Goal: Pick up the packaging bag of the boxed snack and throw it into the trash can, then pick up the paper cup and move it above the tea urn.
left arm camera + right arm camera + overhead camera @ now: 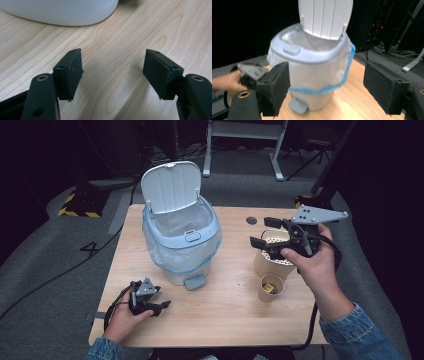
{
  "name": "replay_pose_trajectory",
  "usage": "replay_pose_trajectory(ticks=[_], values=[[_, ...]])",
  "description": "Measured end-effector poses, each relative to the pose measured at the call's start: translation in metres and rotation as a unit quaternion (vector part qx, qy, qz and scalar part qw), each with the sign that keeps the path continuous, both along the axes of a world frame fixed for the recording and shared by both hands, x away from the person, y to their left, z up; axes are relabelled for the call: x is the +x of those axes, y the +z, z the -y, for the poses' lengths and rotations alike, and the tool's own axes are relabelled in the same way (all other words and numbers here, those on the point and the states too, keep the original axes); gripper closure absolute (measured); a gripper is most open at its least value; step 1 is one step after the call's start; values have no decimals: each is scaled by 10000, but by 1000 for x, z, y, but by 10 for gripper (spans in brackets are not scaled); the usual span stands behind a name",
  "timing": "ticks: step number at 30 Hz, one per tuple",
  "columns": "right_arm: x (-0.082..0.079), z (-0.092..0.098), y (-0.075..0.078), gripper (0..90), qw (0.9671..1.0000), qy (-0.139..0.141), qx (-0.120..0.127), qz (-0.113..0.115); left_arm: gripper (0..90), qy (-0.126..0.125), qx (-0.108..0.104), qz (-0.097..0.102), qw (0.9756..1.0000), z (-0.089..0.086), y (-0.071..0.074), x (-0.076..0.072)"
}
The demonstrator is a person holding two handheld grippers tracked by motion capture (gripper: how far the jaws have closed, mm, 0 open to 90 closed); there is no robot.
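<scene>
High view: a white pedal bin stands upright on the wooden table, its long axis vertical, lid flipped up and leaning away from the person, foot pedal facing the near edge. A clear liner with a blue band hangs over its rim. To the right of the bin, the right gripper hovers above a tall paper cup, jaws wide apart and holding nothing, pointing toward the bin. A smaller paper cup with something yellow inside, too small to make out, stands just in front of the tall one. In front of the bin and to its left, the left gripper lies low on the table, aimed rightward.

Left gripper view: the jaws stand well apart over bare wood with nothing between them; the bin's base is cut off at the top edge.

Right gripper view: both pads spread wide and empty, framing the bin; the picture is blurred. The left hand and its gripper sit left of the bin.
</scene>
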State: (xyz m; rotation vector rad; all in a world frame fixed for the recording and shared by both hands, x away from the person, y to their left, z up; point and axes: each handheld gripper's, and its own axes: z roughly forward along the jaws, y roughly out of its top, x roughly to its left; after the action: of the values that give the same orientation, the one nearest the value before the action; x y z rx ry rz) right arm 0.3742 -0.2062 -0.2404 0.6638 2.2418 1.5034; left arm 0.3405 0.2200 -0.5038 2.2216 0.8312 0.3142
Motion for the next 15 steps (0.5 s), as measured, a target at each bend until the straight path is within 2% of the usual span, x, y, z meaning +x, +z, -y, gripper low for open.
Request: replay_pose_trajectory(ticks=[10,15], values=[[-12,47,-26,212,9992,-336,-162,-119,314,-9,30,16,10000,0,0,1],[-18,68,-52,212,9985,-457,-227,-209,314,-8,29,16,10000,0,0,1]])
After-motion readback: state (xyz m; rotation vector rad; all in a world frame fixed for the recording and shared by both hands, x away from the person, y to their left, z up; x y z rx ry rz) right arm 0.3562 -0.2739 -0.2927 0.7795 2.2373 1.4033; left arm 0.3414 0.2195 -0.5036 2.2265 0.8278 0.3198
